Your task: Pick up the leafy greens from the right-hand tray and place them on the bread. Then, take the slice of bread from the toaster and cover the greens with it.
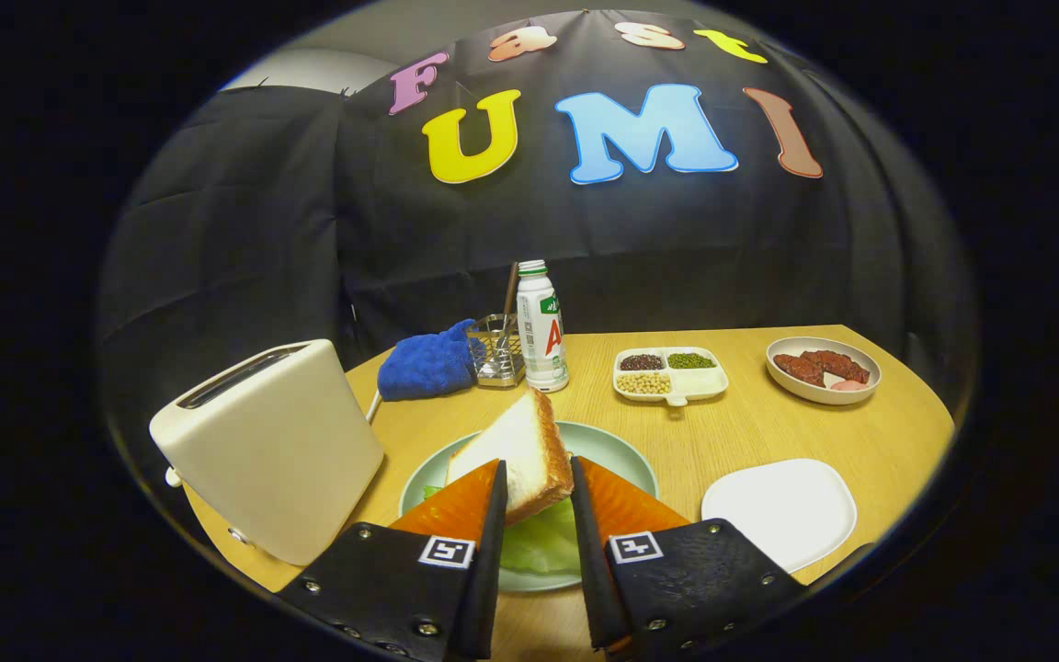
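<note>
In the gripper view, the gripper (pixel 534 510) holds a slice of bread (pixel 520 455) between its two fingers, both pressing on the slice's lower end, so that it stands tilted up and away over the green plate (pixel 617 452). That tilt looks like the carrying pose of a slice gripped by one edge, its crust showing on the right side and its white face turned left. Beneath it, between the fingers and on the plate, lie the leafy greens (pixel 539 544), pale green and spread flat; whether another slice lies under them I cannot tell, since the fingers and the held slice hide that part. The greens are thus on the plate and not on the white tray (pixel 782 507) to the right of the fingers, whose surface is bare. The toaster (pixel 267 448) stands just left of the plate, its slot showing dark with no slice rising from it, which fits the held slice having come from there. I judge the slice is poised to go down on the greens; it needs levelling so it covers them rather than landing on edge. Beyond the plate stand a bottle (pixel 543 326), a blue cloth (pixel 427 366), a wire holder (pixel 497 349), a divided dish (pixel 672 374) of beans and a bowl (pixel 824 370) of meat, all well clear of the work.
</note>
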Available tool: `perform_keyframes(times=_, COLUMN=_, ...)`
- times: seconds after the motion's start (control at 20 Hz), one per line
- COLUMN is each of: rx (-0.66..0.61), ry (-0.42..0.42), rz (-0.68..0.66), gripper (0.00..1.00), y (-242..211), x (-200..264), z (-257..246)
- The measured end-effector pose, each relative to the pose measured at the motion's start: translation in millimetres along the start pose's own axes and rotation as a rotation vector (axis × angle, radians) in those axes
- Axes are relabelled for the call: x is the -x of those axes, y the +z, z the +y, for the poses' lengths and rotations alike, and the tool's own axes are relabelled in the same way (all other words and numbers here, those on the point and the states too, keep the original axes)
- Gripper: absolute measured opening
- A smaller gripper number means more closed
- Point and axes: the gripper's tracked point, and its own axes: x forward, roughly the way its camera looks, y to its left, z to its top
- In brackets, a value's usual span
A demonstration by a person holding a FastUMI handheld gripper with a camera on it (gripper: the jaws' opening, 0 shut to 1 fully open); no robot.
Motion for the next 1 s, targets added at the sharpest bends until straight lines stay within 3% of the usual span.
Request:
perform_keyframes(times=0.15, rx=0.007, ry=-0.013, rz=-0.028, gripper=0.52, y=6.6, x=5.9, z=-5.2)
perform_keyframes(times=0.5, rx=0.032, ry=-0.009, rz=-0.098, gripper=0.52, y=31.1, x=33.1, z=-25.2)
perform_keyframes(times=1.0, rx=0.088, ry=-0.119, rz=-0.186, gripper=0.52, y=55.7, x=87.0, z=-125.4)
